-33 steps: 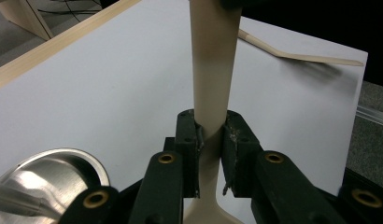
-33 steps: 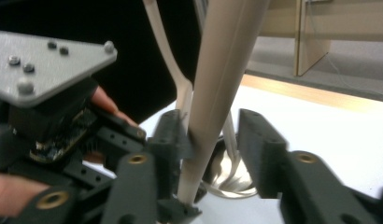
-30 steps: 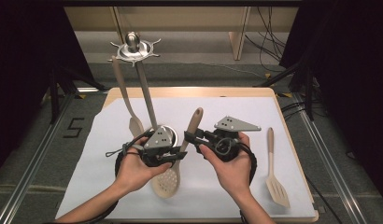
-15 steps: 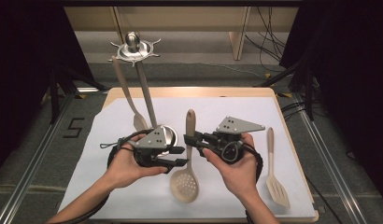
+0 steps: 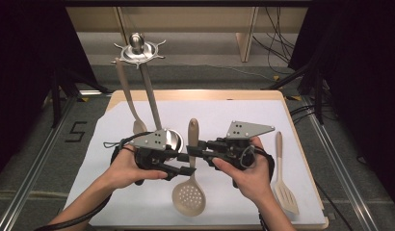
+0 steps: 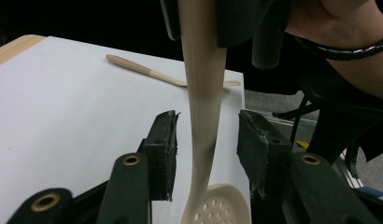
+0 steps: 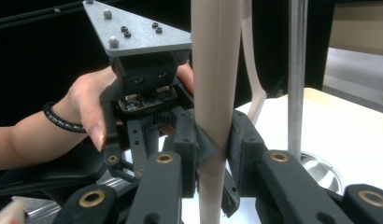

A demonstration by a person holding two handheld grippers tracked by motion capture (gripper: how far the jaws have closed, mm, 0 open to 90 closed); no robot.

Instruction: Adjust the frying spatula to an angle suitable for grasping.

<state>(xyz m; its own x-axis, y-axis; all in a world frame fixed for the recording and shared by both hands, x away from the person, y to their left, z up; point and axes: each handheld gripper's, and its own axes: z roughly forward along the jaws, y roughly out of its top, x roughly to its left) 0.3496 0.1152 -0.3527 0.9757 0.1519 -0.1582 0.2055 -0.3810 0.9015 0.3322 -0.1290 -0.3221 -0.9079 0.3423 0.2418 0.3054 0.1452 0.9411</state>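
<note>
A beige slotted spoon [image 5: 189, 196] stands nearly straight over the white paper, handle [image 5: 192, 129] pointing away from me. My right gripper [image 5: 191, 148] is shut on the middle of that handle [image 7: 213, 93], its jaws pressed to both sides in the right gripper view [image 7: 213, 144]. Just below it, my left gripper [image 5: 190, 169] is open, a jaw on each side of the handle [image 6: 203, 93] with gaps showing in the left gripper view [image 6: 206, 149]. The perforated head [image 6: 222, 207] shows beneath those jaws.
A metal utensil stand [image 5: 138, 48] rises at the back left on a round base [image 5: 172, 139], with a beige spoon [image 5: 125, 91] hanging from it. A beige spatula [image 5: 282, 178] lies on the paper [image 5: 243, 110] at the right, near the table's edge.
The slotted spoon has swung from a tilt to nearly straight, its head moving right. The left gripper has shifted lower along the handle; the right gripper has kept its hold.
</note>
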